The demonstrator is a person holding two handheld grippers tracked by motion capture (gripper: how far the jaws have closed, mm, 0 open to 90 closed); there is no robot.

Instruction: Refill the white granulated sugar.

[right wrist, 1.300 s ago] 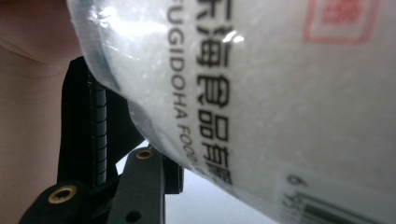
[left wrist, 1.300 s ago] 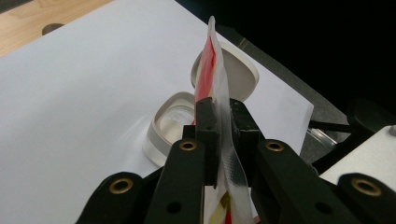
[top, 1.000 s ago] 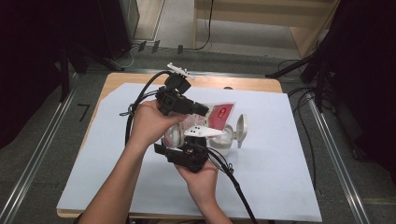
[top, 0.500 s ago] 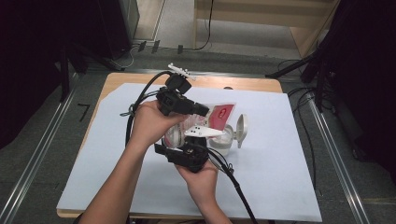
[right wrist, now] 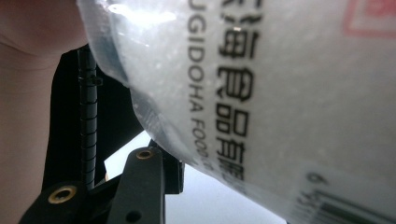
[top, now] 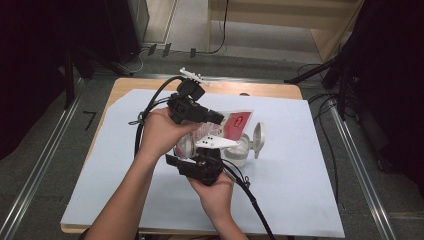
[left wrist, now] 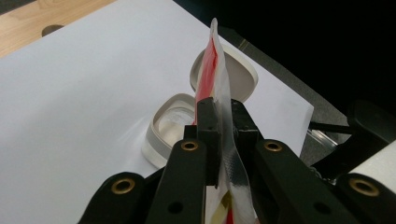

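A clear plastic bag (top: 235, 122) with a red label and black print hangs above the white sheet. My left gripper (top: 220, 119) is shut on its thin upper edge, which runs edge-on as the bag (left wrist: 219, 88) between the jaws. My right gripper (top: 200, 150) comes up from below against the bag's full lower part. There the printed bag (right wrist: 280, 93) presses on the one jaw that shows and covers the other. A white container (top: 239, 154) stands open under the bag, its lid (top: 259, 139) tipped up at its right. From the left gripper, the container (left wrist: 163, 135) lies just beyond the jaws.
The white sheet (top: 300, 175) covers most of the wooden table (top: 265, 90). Black cables (top: 150, 105) trail from both grippers. Dark stands and rails flank the table on both sides.
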